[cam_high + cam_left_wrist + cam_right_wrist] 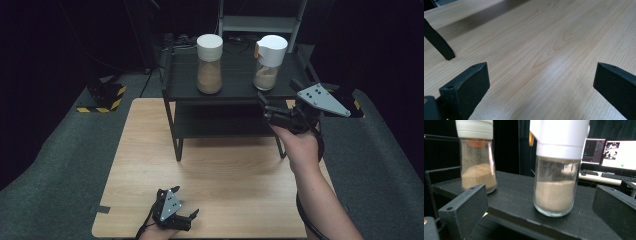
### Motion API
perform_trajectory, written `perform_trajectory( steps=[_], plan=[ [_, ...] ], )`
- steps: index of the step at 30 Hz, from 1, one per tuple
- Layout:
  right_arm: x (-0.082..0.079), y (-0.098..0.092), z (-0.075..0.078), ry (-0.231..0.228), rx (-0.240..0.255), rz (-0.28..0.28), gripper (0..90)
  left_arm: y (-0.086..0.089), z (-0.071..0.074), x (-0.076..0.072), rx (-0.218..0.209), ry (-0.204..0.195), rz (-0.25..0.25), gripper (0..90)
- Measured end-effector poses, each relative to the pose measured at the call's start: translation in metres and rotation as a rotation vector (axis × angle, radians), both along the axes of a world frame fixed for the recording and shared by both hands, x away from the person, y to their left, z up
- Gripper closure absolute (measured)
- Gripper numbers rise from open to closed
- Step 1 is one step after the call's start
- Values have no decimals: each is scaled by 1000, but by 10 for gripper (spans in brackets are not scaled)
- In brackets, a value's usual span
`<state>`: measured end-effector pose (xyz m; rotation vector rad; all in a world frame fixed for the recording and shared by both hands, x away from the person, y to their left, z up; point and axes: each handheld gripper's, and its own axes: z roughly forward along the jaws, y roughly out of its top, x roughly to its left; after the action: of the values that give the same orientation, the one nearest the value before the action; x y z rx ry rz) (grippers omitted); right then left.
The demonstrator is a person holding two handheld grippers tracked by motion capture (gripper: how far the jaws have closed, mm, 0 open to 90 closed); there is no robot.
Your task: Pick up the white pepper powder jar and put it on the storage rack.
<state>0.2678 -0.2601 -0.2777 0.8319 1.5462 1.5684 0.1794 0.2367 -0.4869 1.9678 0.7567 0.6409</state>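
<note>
Two glass jars with white lids stand on the top of a black shelf (235, 90). The left jar (209, 70) holds tan powder, and the right jar (269, 65) holds paler powder and has a yellow tab at its lid. My right gripper (276, 97) hangs just in front of the right jar, open. In the right gripper view that jar (556, 192) stands ahead between the wide jaws of the right gripper (541, 205), untouched, with the other jar (477, 170) at the left. My left gripper (186, 201) rests open near the table's front edge, and its view shows the left gripper (541, 82) over bare wood.
The shelf stands at the back of the wooden table (220, 170) and has a lower level; one of its legs (437, 42) is in the left gripper view. A black-and-yellow striped block (105, 95) lies on the grey floor at the left. Monitors (616, 152) glow behind the shelf.
</note>
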Motion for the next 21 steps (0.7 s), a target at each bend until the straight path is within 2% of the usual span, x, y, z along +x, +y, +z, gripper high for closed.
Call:
perform_trajectory(
  steps=[21],
  plan=[
    [-27,-11,-39,-2,-55,47,0,-1,0,-1,2,-6,4,9]
  ],
)
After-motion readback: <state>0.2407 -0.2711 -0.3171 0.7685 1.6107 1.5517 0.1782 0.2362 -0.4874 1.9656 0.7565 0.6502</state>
